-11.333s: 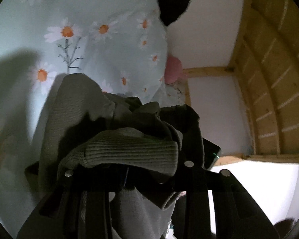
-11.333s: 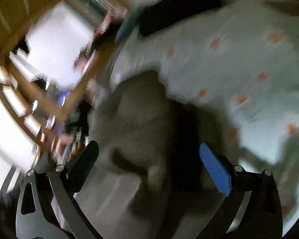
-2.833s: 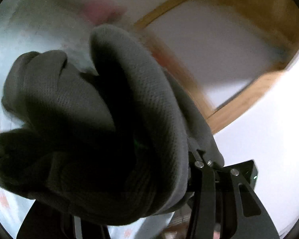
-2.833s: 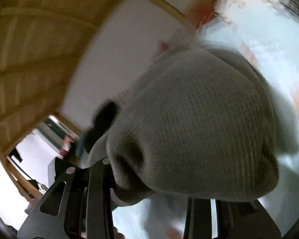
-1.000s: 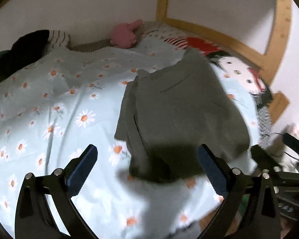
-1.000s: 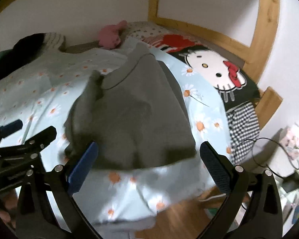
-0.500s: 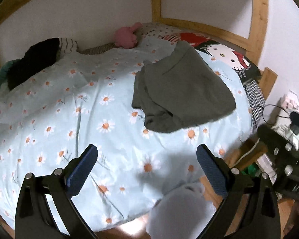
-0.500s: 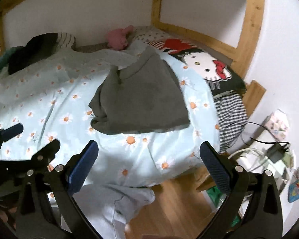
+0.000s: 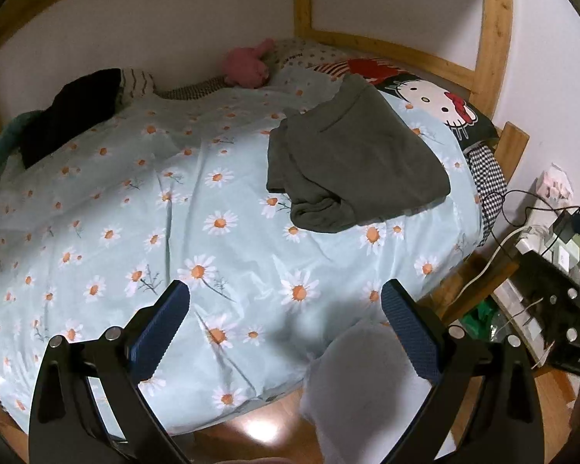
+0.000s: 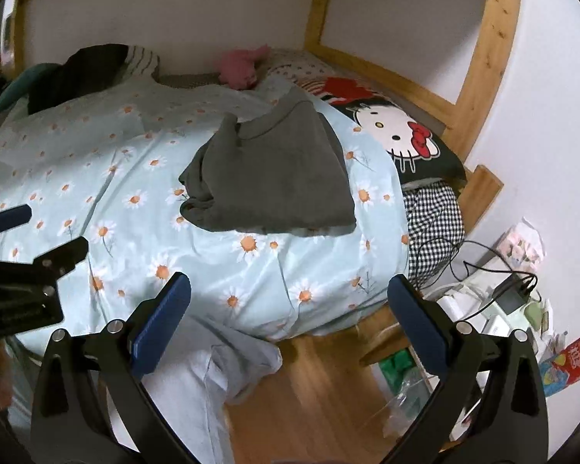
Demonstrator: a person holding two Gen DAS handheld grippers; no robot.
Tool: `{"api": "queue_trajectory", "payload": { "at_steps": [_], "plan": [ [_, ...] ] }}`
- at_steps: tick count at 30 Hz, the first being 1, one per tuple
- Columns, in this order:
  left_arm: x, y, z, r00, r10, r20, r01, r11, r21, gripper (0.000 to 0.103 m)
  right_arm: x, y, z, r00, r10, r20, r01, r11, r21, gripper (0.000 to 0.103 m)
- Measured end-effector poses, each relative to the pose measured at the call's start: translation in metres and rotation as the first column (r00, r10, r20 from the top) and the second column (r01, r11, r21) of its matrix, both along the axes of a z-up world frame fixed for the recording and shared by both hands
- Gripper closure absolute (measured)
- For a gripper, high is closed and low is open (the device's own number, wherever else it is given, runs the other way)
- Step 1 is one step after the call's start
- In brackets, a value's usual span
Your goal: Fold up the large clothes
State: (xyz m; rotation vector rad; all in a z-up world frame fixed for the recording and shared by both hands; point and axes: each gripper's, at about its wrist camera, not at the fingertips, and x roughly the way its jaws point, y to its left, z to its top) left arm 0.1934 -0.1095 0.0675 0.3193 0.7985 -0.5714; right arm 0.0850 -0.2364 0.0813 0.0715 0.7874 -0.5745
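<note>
The daisy-print duvet (image 9: 181,201) fills most of both views. On it, upper right of centre, lies the grey sweater (image 9: 352,162), folded in a compact stack beside the Hello Kitty pillow (image 9: 437,104). The left gripper (image 9: 286,321) and right gripper (image 10: 290,309) both hang well apart from it, fingers spread and empty. The fold looks done; only the bulging lower-left edge may want tucking flat.

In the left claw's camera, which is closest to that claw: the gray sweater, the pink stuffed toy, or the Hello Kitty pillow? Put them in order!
From the left claw:
1. Gray sweater, folded on the daisy bedspread, ahead and right.
2. Hello Kitty pillow, just behind the sweater, far right.
3. Pink stuffed toy, against the back wall.
</note>
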Motion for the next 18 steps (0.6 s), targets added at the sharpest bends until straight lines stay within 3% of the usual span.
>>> {"api": "queue_trajectory", "payload": {
  "at_steps": [18],
  "plan": [
    [-0.0110,0.0018,-0.0042,1.000,-0.029,0.001,0.029,0.999,0.018,0.006,-0.0114,0.0039,0.0088,0.998,0.052,0.026,-0.052,0.999,-0.008,0.003]
  ]
}}
